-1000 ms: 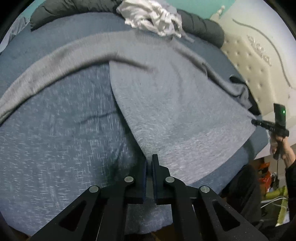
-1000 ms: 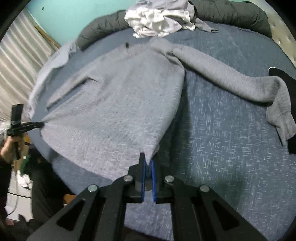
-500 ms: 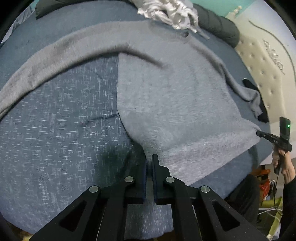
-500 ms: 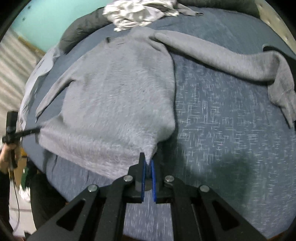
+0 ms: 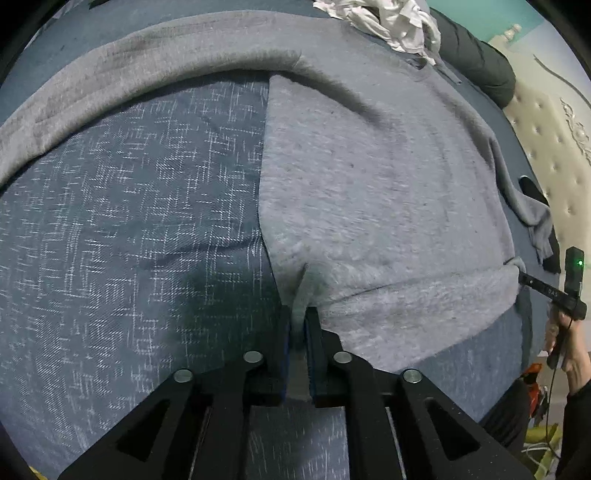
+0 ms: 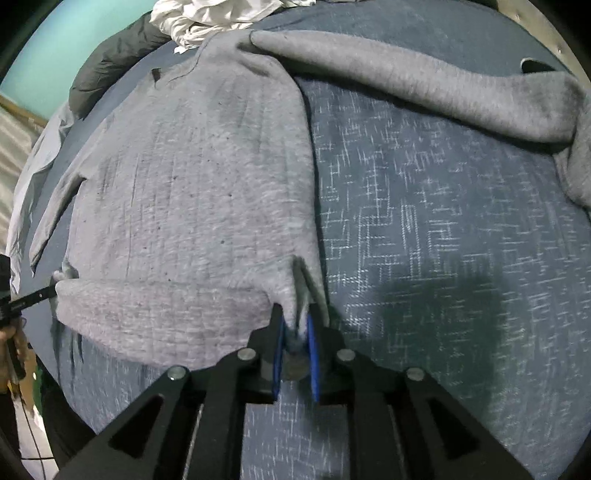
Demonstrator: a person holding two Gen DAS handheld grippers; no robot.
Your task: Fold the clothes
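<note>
Since a second ago, both our grippers have carried the hem forward and lower over the bed, and the grey sweater (image 5: 369, 177) now lies nearly flat where it hung in a slack tent between us. Our left gripper (image 5: 298, 321) is pinched on one bottom corner of the sweater; our right gripper (image 6: 295, 325) is pinched on the other corner, with a small peak of knit standing up between its blue pads (image 6: 312, 354). From the left wrist view we also see the right gripper's tip at the far hem corner, with the hand (image 5: 569, 354) behind it.

We see the sweater spread chest-up on the blue bedspread (image 5: 129, 221), collar toward the pile of white laundry (image 5: 391, 22) and the dark bolster (image 5: 476, 59). One sleeve (image 5: 110, 85) stretches out sideways; the other sleeve (image 6: 424, 81) runs out and bunches at its cuff near the headboard (image 5: 554, 147).

We judge this to be the spreading-out step: the body is laid flat, the sleeves are not yet folded in. Next, we think, the hem should settle on the bedspread without ripples before the pinches let go; then each sleeve needs bringing across the body. The bunched cuff will want straightening, since soft knit drags and creases easily.
</note>
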